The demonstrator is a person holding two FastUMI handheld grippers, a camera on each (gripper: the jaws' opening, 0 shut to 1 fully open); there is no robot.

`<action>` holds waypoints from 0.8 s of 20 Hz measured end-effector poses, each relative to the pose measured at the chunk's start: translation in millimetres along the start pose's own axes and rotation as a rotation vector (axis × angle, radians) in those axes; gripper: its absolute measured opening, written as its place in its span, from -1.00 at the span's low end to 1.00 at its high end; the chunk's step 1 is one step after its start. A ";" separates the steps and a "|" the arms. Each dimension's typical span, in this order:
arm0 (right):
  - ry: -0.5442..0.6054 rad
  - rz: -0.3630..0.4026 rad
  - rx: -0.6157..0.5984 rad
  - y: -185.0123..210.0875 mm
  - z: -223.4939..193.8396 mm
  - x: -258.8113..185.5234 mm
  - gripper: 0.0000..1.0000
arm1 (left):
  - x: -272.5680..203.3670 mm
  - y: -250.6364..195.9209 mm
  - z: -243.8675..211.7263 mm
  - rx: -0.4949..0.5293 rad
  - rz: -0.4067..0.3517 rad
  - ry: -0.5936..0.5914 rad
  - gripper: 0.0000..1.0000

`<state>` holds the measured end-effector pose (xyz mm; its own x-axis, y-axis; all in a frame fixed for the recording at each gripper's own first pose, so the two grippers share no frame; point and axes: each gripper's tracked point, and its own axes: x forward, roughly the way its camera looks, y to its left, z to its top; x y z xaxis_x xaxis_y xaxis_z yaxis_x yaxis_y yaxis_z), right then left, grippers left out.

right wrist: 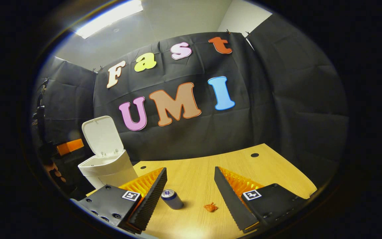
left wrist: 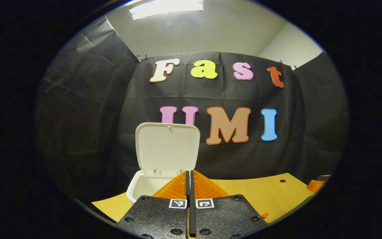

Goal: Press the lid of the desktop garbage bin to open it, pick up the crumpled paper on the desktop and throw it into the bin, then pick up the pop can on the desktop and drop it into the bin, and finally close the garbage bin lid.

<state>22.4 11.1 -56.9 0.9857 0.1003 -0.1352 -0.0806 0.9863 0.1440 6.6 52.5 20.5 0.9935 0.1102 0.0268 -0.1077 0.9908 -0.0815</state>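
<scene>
Next, the right gripper [right wrist: 191, 186], jaws spread, faces the can [right wrist: 172, 199] at 7 o'clock: light, rigid, slick; grasp mid-body. Left gripper [left wrist: 190, 181] jaws are clenched empty.

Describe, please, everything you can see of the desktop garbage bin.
The garbage bin is a small white container, plastic by its look, with rounded corners. Its hinged lid stands upright and open at the back, showing a plain inner face. The bin stands on the wooden desktop near its far left corner, before the black cloth wall. Nothing grips it.
</scene>
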 end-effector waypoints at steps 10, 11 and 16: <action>0.060 0.042 -0.017 -15.3 -25.4 26.6 0.92 | -20.5 3.7 -15.5 -0.021 0.059 -0.018 0.87; 0.071 0.045 -0.024 -17.6 -30.0 31.8 0.92 | -21.6 5.6 -14.1 -0.015 0.070 -0.024 0.87; 0.172 0.058 -0.088 -33.9 -75.0 64.1 0.92 | -33.3 15.5 -6.9 0.035 0.134 -0.051 0.87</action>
<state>77.2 -6.0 -143.9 0.9399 0.1703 -0.2958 -0.1561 0.9852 0.0711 -27.9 63.7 11.5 0.9672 0.2446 0.0683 -0.2413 0.9690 -0.0525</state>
